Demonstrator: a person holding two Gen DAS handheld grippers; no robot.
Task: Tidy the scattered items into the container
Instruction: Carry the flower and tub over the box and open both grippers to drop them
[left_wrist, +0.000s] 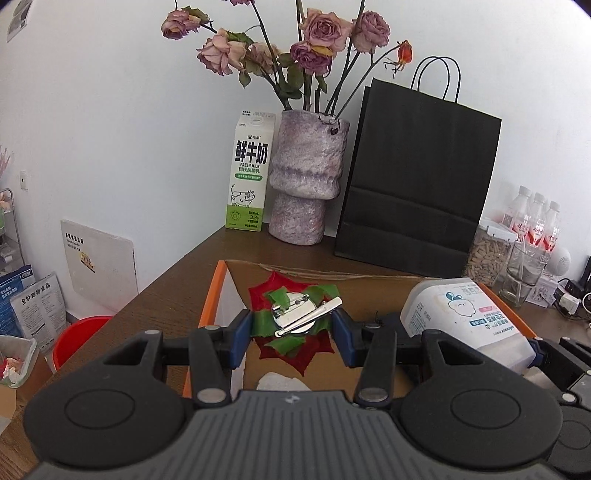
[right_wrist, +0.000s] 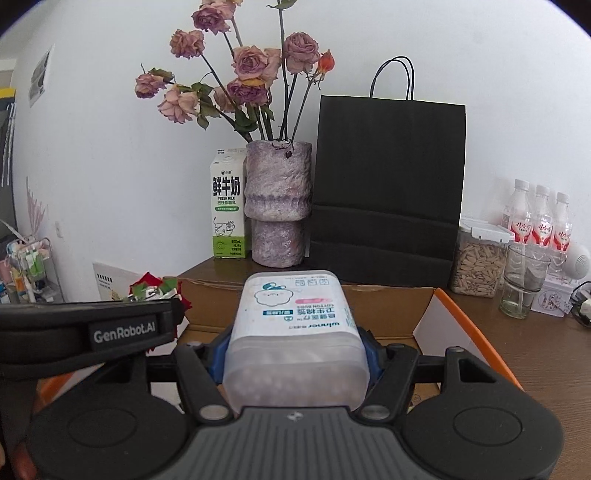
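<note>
At nine o'clock our left gripper clamps a red-and-green clip brooch above the orange-edged cardboard box. At three, our right gripper grips the cotton-swab tub, perhaps over it too. At twelve, on the brown table, a milk carton, vase and black bag line the white wall.

Box: on the table, right before you.
Behind it: milk carton left, vase middle, paper bag right.
Your left: brooch over the box.
Your right: cotton-bud tub over the box.
</note>
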